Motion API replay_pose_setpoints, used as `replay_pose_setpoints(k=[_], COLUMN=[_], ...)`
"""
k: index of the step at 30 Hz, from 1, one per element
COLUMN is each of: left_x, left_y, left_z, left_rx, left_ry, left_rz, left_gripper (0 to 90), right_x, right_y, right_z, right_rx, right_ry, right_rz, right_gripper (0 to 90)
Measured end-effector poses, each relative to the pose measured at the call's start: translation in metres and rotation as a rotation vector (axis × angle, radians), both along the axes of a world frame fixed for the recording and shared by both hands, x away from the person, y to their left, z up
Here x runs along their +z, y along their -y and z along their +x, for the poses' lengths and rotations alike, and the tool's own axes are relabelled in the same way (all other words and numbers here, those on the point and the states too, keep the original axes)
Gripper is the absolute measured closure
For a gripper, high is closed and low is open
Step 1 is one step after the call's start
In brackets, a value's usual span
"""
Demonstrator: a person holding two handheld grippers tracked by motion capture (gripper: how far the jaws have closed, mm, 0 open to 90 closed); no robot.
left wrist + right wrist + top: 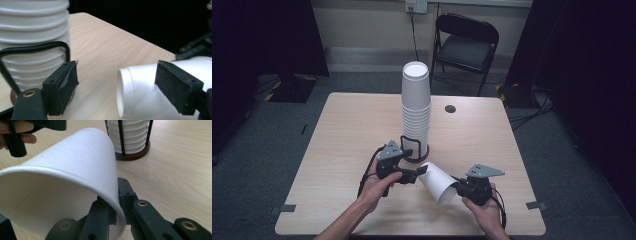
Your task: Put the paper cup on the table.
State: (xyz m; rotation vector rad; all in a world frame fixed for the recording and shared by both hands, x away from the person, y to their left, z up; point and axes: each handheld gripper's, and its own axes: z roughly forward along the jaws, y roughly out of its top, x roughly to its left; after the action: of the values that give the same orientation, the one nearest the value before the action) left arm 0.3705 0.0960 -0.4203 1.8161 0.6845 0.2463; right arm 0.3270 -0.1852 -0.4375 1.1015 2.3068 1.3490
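Gripping the rim wall of a single white paper cup (439,182), the right tongs (116,202) are clamped with one jaw inside the mouth and one outside. The cup lies tilted on its side at lower centre of the high view, mouth toward the right tongs, base toward the left tongs (421,170). The left tongs stand apart, pads (68,83) on either side of the cup's base end without pressing on it.

Step in hand, as judged: passing the cup base across to the left tongs, probably to seat it on the stack of cups (416,107) in the wire holder (414,148) just above the cup in the frame.

Procedure advice:
- Centre the base between the left pads before closing.
- Close lightly; thin paper wall will likely crush under a hard squeeze.
- Release the rim only once the left hold is firm.

View differences:
- The high view gives the layout: stack at centre of the worktop (347,130), both hands entering from the bottom edge, a chair (466,42) at upper centre.
- The left gripper view shows the gap between pads and cup base, which the high view cannot resolve.
- The right gripper view shows the pinch on the rim, with the holder's wooden base (133,153) at upper right.
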Motion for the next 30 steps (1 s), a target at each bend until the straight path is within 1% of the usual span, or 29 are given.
replay_pose_setpoints(k=[1, 2, 3, 5, 6, 7, 8, 10, 11, 12, 13, 14, 15, 19, 20, 21, 22, 23, 25, 26, 28, 29, 30], left_x=[0.0, 0.001, 0.001, 0.003, 0.003, 0.003, 0.002, 0.002, 0.002, 0.001, 0.001, 0.001, 0.0, -0.002, -0.003, -0.003, -0.004, -0.004, -0.006, -0.007, -0.01, -0.011, -0.012], left_y=[0.001, 0.001, 0.002, 0.004, 0.004, 0.005, 0.005, 0.006, 0.006, 0.006, 0.006, 0.005, 0.005, 0.004, 0.005, 0.005, 0.007, 0.008, 0.011, 0.013, 0.016, 0.017, 0.019], left_z=[-0.001, -0.002, -0.003, -0.006, -0.006, -0.007, -0.007, -0.008, -0.009, -0.01, -0.012, -0.013, -0.015, -0.017, -0.017, -0.018, -0.019, -0.02, -0.022, -0.023, -0.025, -0.027, -0.028], left_rx=[-0.012, -0.025, -0.035, -0.031, -0.031, -0.035, -0.039, -0.057, -0.07, -0.084, -0.091, -0.095, -0.097, -0.135, -0.143, -0.155, -0.175, -0.197, -0.215, -0.229, -0.27, -0.283, -0.291], left_ry=[0.017, 0.024, 0.033, 0.056, 0.054, 0.045, 0.046, 0.054, 0.063, 0.074, 0.073, 0.072, 0.083, 0.123, 0.134, 0.153, 0.167, 0.174, 0.192, 0.202, 0.235, 0.262, 0.274], left_rz=[0.016, 0.034, 0.04, 0.086, 0.096, 0.095, 0.098, 0.122, 0.132, 0.137, 0.138, 0.143, 0.154, 0.188, 0.187, 0.202, 0.207, 0.232, 0.265, 0.29, 0.323, 0.342, 0.354], left_gripper=[18.3, 18.2, 18.2, 16.4, 15.7, 15.9, 15.9, 15.8, 16.0, 15.7, 15.9, 15.7, 15.9, 15.9, 15.9, 15.9, 15.9, 16.2, 16.3, 16.1, 16.5, 16.9, 17.0], right_x=[0.0, 0.001, 0.002, 0.002, 0.002, 0.002, 0.002, 0.003, 0.003, 0.003, 0.003, 0.003, 0.003, 0.004, 0.005, 0.005, 0.006, 0.006, 0.005, 0.005, 0.005, 0.005, 0.006], right_y=[0.001, 0.001, 0.002, 0.004, 0.005, 0.006, 0.006, 0.007, 0.007, 0.007, 0.007, 0.007, 0.006, 0.007, 0.007, 0.008, 0.009, 0.009, 0.011, 0.011, 0.012, 0.012, 0.012], right_z=[0.0, 0.001, 0.001, 0.001, 0.002, 0.002, 0.003, 0.003, 0.004, 0.004, 0.004, 0.004, 0.004, 0.005, 0.005, 0.005, 0.005, 0.006, 0.007, 0.008, 0.009, 0.009, 0.009], right_rx=[0.001, 0.003, -0.002, -0.001, 0.0, 0.0, 0.001, 0.009, 0.011, 0.022, 0.025, 0.024, 0.031, 0.035, 0.037, 0.041, 0.04, 0.042, 0.045, 0.05, 0.056, 0.06, 0.058], right_ry=[-0.002, -0.005, -0.01, -0.014, -0.017, -0.02, -0.025, -0.032, -0.044, -0.068, -0.078, -0.079, -0.08, -0.086, -0.088, -0.093, -0.093, -0.101, -0.111, -0.12, -0.127, -0.133, -0.137], right_rz=[-0.005, 0.002, 0.004, 0.008, 0.012, 0.011, 0.012, 0.01, 0.015, 0.025, 0.028, 0.022, 0.016, 0.004, 0.004, 0.001, -0.008, -0.012, -0.016, -0.018, -0.016, -0.015, -0.02], right_gripper=[87.0, 87.0, 87.0, 87.0, 87.0, 87.0, 87.0, 87.0, 87.0, 87.0, 87.0, 87.1, 87.1, 87.1, 87.1, 87.1, 87.1, 87.1, 87.1, 87.1, 87.1, 87.1, 87.1])
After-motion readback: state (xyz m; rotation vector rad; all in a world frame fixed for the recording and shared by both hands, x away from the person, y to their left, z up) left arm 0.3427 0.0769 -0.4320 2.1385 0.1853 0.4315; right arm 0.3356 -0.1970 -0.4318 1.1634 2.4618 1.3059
